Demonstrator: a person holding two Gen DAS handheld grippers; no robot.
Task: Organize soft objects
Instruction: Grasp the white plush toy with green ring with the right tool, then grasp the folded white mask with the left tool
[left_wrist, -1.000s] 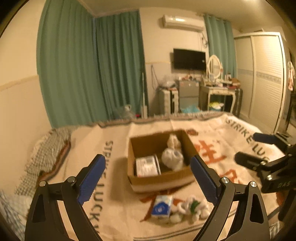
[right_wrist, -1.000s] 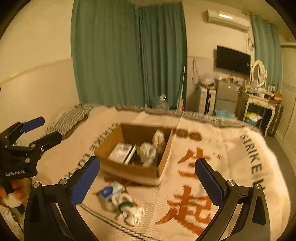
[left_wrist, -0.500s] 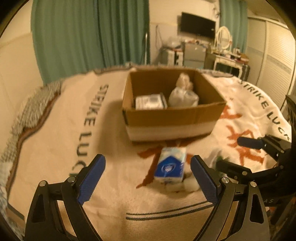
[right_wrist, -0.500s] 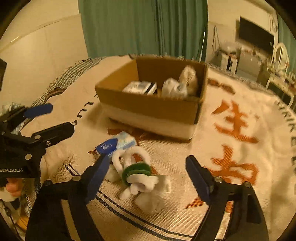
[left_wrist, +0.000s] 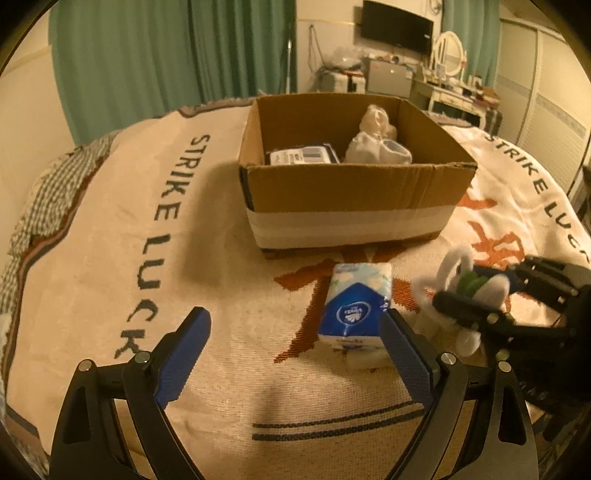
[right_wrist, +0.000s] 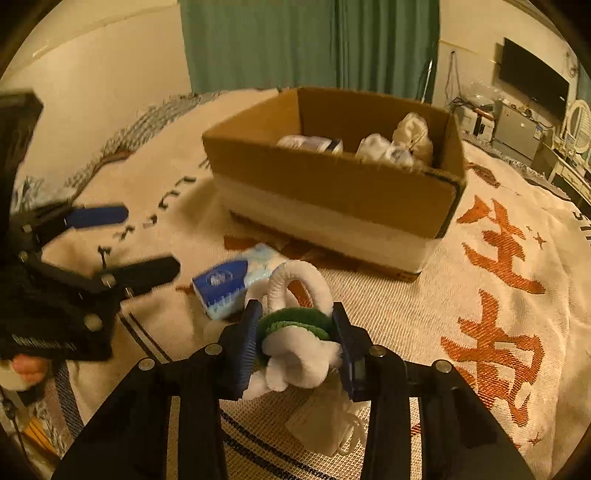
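A white and green plush toy (right_wrist: 295, 332) lies on the bedspread in front of a cardboard box (right_wrist: 332, 192). My right gripper (right_wrist: 295, 343) is shut on the toy's green band; it also shows in the left wrist view (left_wrist: 480, 295). A blue and white tissue pack (left_wrist: 356, 306) lies just left of the toy, also in the right wrist view (right_wrist: 232, 280). My left gripper (left_wrist: 295, 354) is open and empty, low over the bedspread, its right finger beside the pack. The box (left_wrist: 351, 192) holds a wrapped pack (left_wrist: 303, 155) and white soft bundles (left_wrist: 376, 144).
A cream bedspread (left_wrist: 147, 221) with dark and orange lettering covers the bed. A white pouch (right_wrist: 325, 424) lies under my right gripper. Green curtains, a TV, a dresser and wardrobes stand beyond the bed.
Both grippers came down toward the bed. My right gripper closed on the plush toy. My left gripper moved closer to the tissue pack and stayed open.
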